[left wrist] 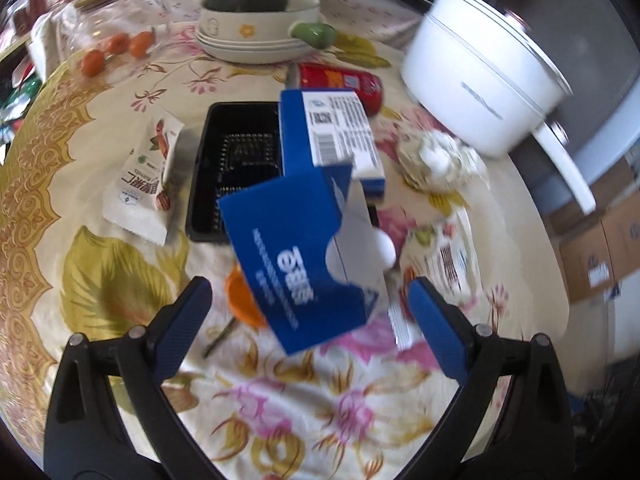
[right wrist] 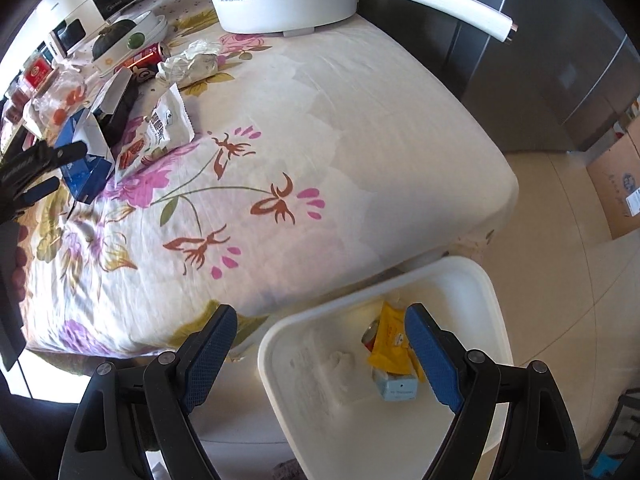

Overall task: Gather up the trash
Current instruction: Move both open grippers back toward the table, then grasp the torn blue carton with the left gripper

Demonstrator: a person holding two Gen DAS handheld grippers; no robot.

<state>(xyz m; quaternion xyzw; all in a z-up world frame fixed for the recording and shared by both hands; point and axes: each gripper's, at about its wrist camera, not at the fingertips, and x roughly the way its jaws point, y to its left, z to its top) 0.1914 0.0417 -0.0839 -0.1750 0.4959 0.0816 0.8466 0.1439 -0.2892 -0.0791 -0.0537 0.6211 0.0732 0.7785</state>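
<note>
Hovering over the flowered counter [left wrist: 120, 320], the left gripper [left wrist: 310, 308] has its fingers [left wrist: 188, 320] spread wide with nothing clamped between them, and the blue box [left wrist: 304, 264] sits straight ahead, just beyond the tips and centred in the gap. The box lies opened out and tilted, its long axis running away from the fingers toward the black tray [left wrist: 236, 168] behind it, so its narrow width faces the gap. Wrappers lie to either side of the box. The right gripper [right wrist: 320, 348] is well apart from all this: its fingers [right wrist: 432, 360], also spread and empty, hang over the white bin [right wrist: 472, 280] off the counter's edge, where a yellow packet [right wrist: 390, 344] already lies. The left hand is the nearer one, so the box looks like its pick.
</note>
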